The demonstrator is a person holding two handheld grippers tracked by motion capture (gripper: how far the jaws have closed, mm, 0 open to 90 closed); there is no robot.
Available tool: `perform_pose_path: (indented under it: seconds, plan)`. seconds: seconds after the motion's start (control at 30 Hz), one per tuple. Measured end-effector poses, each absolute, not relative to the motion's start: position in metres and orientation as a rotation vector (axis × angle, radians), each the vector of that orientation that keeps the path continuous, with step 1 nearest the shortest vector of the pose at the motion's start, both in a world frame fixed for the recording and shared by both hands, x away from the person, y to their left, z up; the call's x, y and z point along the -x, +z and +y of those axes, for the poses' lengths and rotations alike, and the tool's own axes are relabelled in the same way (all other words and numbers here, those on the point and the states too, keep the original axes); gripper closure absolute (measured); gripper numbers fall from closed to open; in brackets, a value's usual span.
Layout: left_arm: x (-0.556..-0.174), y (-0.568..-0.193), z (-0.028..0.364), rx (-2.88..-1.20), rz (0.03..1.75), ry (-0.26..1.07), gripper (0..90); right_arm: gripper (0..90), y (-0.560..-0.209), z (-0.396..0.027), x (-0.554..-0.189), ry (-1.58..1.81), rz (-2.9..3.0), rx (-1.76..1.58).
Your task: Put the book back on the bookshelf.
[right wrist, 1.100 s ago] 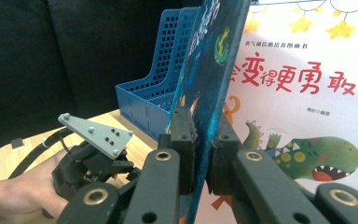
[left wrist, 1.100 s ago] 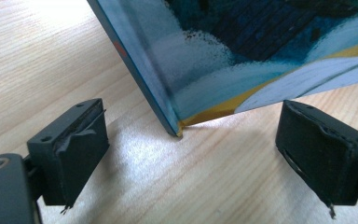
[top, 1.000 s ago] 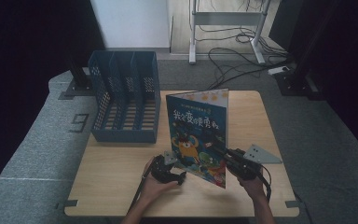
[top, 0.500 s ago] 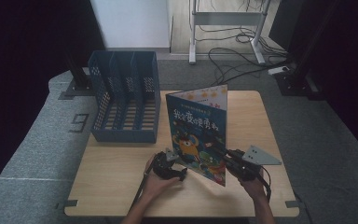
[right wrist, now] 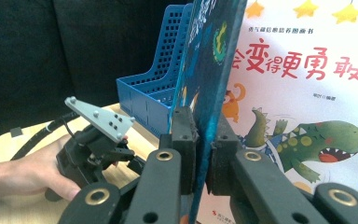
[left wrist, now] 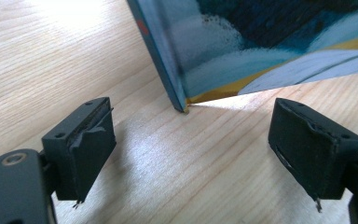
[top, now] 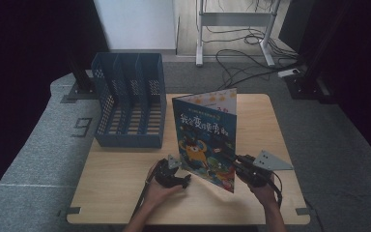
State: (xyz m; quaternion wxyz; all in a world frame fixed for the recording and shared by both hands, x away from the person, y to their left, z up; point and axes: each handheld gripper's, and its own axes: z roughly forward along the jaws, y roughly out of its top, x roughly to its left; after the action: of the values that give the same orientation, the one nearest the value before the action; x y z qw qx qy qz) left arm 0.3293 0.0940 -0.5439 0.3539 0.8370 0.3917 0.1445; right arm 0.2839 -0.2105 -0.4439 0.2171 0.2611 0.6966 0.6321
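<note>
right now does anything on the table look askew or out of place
Only the picture book stands out: it is upright but tilted, balanced on a bottom corner on the table, held by the right hand-held gripper shut on its edge. The blue file rack sits square and looks undamaged.

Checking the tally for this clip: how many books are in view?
1. The picture book stands upright on the table, clamped by the right gripper, right of the blue file rack, whose slots look empty.
</note>
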Motion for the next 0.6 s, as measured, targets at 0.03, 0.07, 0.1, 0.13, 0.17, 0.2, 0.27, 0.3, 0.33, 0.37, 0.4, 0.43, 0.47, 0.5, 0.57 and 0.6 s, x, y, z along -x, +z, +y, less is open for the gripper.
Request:
perform_pose_path:
  seconds: [0.03, 0.07, 0.1, 0.13, 0.17, 0.2, 0.27, 0.3, 0.33, 0.37, 0.4, 0.43, 0.47, 0.5, 0.57, 0.6]
  plan:
    - [-0.329, -0.542, 0.096, -2.145, 1.01, 0.374, 14.4, 83.1, -0.444, -0.211, -0.284, 1.751, 1.93, -0.723]
    - [-0.329, -0.54, 0.097, -2.13, 1.004, 0.376, 14.8, 83.1, -0.444, -0.211, -0.284, 1.751, 1.931, -0.724]
    - [-0.329, -0.537, 0.099, -2.115, 0.999, 0.381, 15.0, 83.1, -0.444, -0.211, -0.284, 1.752, 1.931, -0.724]
    - [-0.329, -0.533, 0.1, -2.104, 0.989, 0.394, 15.0, 83.1, -0.444, -0.211, -0.284, 1.756, 1.931, -0.725]
    - [-0.329, -0.529, 0.102, -2.084, 0.981, 0.402, 15.0, 83.1, -0.444, -0.211, -0.284, 1.756, 1.932, -0.724]
    - [-0.33, -0.525, 0.103, -2.067, 0.974, 0.402, 15.0, 83.1, -0.444, -0.211, -0.284, 1.756, 1.933, -0.724]
    - [-0.331, -0.516, 0.105, -2.038, 0.959, 0.404, 15.0, 83.1, -0.445, -0.212, -0.284, 1.757, 1.935, -0.722]
    - [-0.331, -0.511, 0.106, -2.029, 0.951, 0.403, 15.0, 83.1, -0.445, -0.212, -0.284, 1.757, 1.935, -0.721]
    - [-0.332, -0.508, 0.106, -2.022, 0.944, 0.403, 14.9, 83.1, -0.445, -0.212, -0.284, 1.758, 1.936, -0.721]
    - [-0.332, -0.504, 0.107, -2.01, 0.938, 0.408, 14.9, 83.1, -0.445, -0.212, -0.284, 1.759, 1.938, -0.721]
    - [-0.333, -0.501, 0.107, -2.002, 0.933, 0.407, 14.9, 83.2, -0.445, -0.213, -0.284, 1.758, 1.939, -0.721]
    - [-0.334, -0.499, 0.108, -1.992, 0.93, 0.405, 14.9, 83.1, -0.445, -0.213, -0.284, 1.759, 1.941, -0.72]
    - [-0.336, -0.493, 0.109, -1.98, 0.921, 0.407, 14.9, 83.2, -0.445, -0.213, -0.284, 1.759, 1.942, -0.719]
    - [-0.336, -0.493, 0.109, -1.98, 0.921, 0.407, 14.8, 83.2, -0.445, -0.213, -0.284, 1.759, 1.942, -0.719]
    - [-0.339, -0.487, 0.111, -1.963, 0.913, 0.394, 14.8, 83.2, -0.446, -0.214, -0.284, 1.759, 1.944, -0.717]
    - [-0.34, -0.483, 0.111, -1.957, 0.904, 0.392, 14.8, 83.2, -0.446, -0.214, -0.284, 1.759, 1.945, -0.716]
